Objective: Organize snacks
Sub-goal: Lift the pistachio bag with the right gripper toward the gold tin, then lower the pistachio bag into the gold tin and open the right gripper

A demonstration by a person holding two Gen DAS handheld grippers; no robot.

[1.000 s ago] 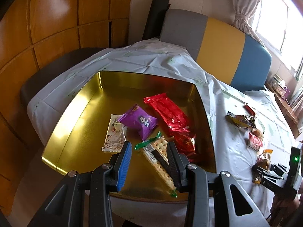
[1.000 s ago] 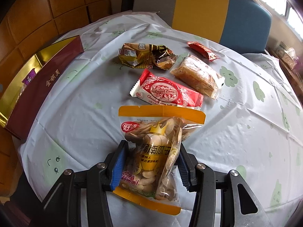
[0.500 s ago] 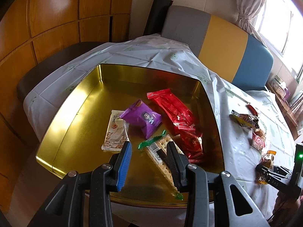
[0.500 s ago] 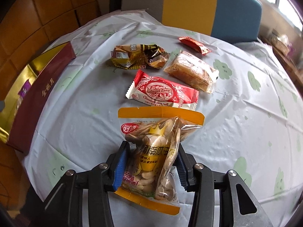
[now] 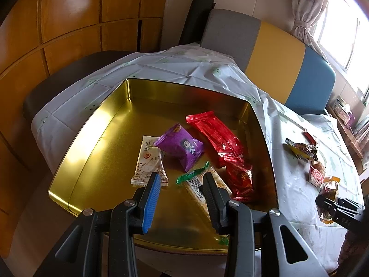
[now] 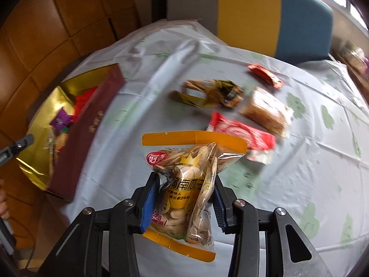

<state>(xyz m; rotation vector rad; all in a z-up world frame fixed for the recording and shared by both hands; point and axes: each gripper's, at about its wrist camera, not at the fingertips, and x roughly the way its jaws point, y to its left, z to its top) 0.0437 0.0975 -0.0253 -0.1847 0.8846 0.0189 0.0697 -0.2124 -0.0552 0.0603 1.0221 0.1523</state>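
Gold tin (image 5: 87,138) on desk (image 6: 299,184), left side. Right tongs (image 6: 184,198) pinching seed packet (image 6: 189,173) mid-air (view blurred, likely swinging); carry level, release low inside tin. Left tongs (image 5: 181,185) spread, empty, above tin.

A gold interior is shown by the tin (image 5: 96,138), with a dark red outer wall (image 6: 92,124). Inside it, a purple packet (image 5: 180,146), a long red packet (image 5: 215,133), a white packet printed with pale nuts (image 5: 147,161) and a clear cracker pack with green ends (image 5: 196,180) are seen. The tablecloth (image 6: 299,161) is white, patterned with pale green blobs. An orange-bordered clear seed bag (image 6: 186,184) bears a red logo and a gold crown. Blue ribbed pads (image 6: 150,200) are carried on black gripper arms. The chair back (image 5: 274,53) is banded grey, yellow and blue.
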